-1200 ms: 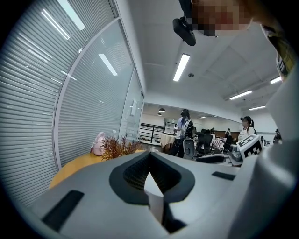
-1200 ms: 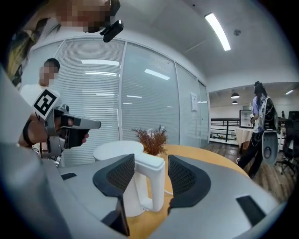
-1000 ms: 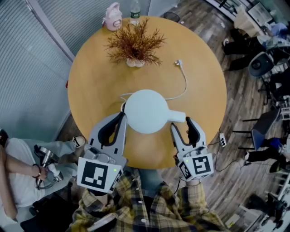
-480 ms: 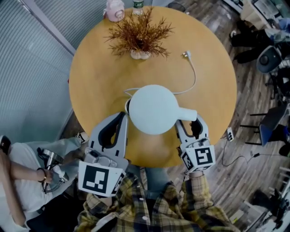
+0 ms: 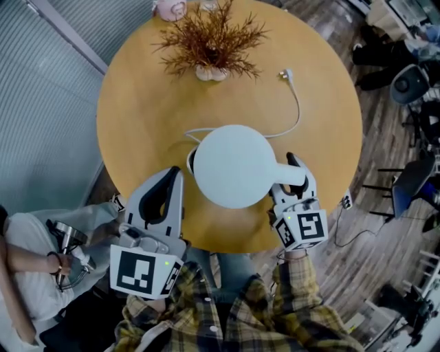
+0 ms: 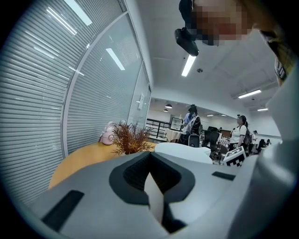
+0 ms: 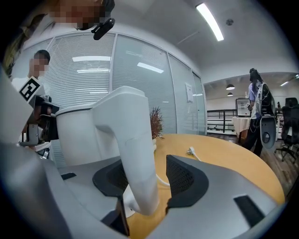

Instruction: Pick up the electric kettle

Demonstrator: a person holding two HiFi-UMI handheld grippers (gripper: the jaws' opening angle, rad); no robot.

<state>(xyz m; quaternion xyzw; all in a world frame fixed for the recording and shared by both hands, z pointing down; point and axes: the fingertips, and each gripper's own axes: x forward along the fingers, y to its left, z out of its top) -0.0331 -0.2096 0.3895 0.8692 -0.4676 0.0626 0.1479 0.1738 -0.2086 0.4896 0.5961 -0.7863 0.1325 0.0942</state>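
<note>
The white electric kettle point(image 5: 234, 165) stands on the round wooden table point(image 5: 137, 117) near its front edge, handle point(image 5: 289, 177) pointing right. My right gripper point(image 5: 290, 181) straddles that handle. In the right gripper view the handle point(image 7: 138, 154) lies against the left pad, and a small gap separates it from the right pad point(image 7: 182, 177), so this right gripper point(image 7: 147, 181) is open. My left gripper point(image 5: 172, 177) hovers just left of the kettle body, shut and empty. The left gripper view shows the left gripper point(image 6: 152, 173) closed, with the kettle lid point(image 6: 184, 151) beyond it.
The kettle's white cord point(image 5: 294, 113) curls back to a plug point(image 5: 285, 74). A dried plant in a vase point(image 5: 210, 38) and a pink object point(image 5: 168, 7) stand at the far edge. A seated person point(image 5: 34, 254) is at the left, office chairs point(image 5: 409, 82) at the right.
My right gripper has moved forward onto the kettle handle and its jaws have narrowed around it. The left gripper has stayed beside the kettle body.
</note>
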